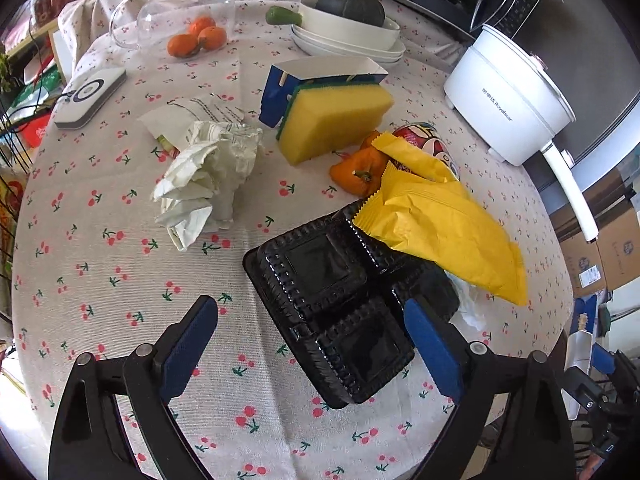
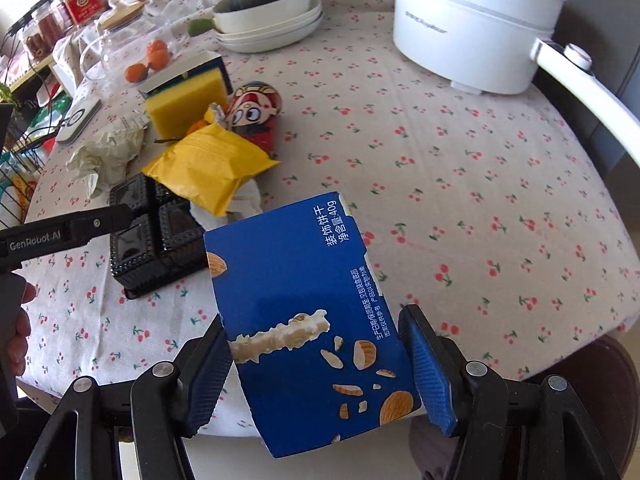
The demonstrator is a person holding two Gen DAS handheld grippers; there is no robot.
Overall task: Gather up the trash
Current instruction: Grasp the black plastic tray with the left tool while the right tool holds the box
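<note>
My right gripper (image 2: 316, 364) is shut on a blue biscuit box (image 2: 296, 304) and holds it above the table's near edge. My left gripper (image 1: 316, 344) is open, its jaws on either side of the near end of a black plastic tray (image 1: 340, 300); the tray also shows in the right wrist view (image 2: 152, 240). A yellow snack wrapper (image 1: 440, 224) lies across the tray's far corner. Crumpled white paper (image 1: 204, 184) lies to the left. A red cartoon can (image 2: 256, 116) lies behind the wrapper.
A yellow sponge (image 1: 336, 116) leans on a blue box (image 1: 316, 80). An orange pepper (image 1: 356, 168), tangerines (image 1: 196, 36), stacked white bowls with a squash (image 1: 348, 28), a white electric pot (image 1: 508, 96), a glass jar (image 1: 176, 8) and a white device (image 1: 88, 96) stand on the cherry tablecloth (image 1: 100, 280).
</note>
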